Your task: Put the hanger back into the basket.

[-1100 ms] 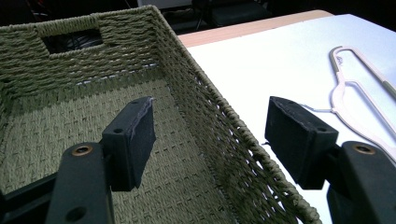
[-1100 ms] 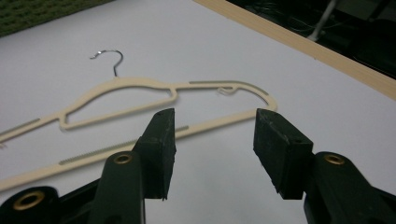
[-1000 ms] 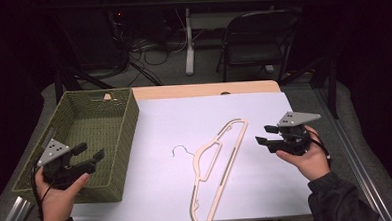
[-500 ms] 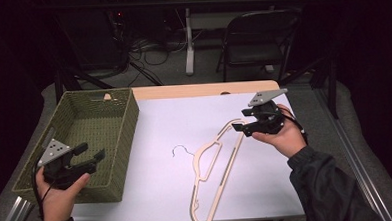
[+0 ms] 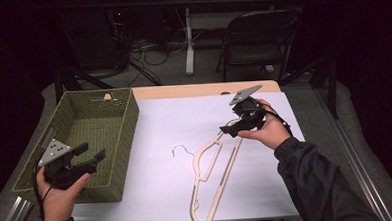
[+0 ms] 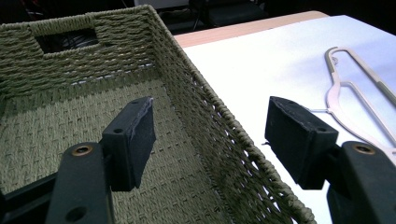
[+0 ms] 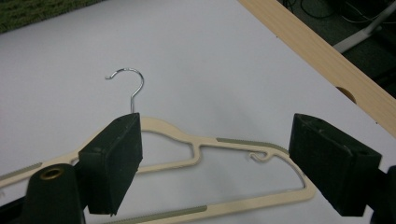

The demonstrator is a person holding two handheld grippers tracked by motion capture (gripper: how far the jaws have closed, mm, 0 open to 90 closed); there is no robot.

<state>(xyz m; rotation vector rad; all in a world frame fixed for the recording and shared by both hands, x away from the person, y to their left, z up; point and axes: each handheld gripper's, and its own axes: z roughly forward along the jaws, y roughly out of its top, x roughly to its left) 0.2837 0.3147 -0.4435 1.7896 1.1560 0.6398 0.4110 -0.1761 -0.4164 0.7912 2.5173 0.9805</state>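
Now I am holding my right gripper (image 5: 233, 129) over the far end of the hanger (image 5: 214, 174), its jaws having just been opening and now standing wide, nothing pressed between the pads; the hanger's shoulder is lying between and below them in the right gripper view. The hanger is lying flat on the white table (image 5: 162, 192), just beside the green basket (image 5: 118, 144). I am keeping my left gripper (image 5: 88, 160) above the basket's near corner, jaws apart, straddling its rim, gripping nothing.
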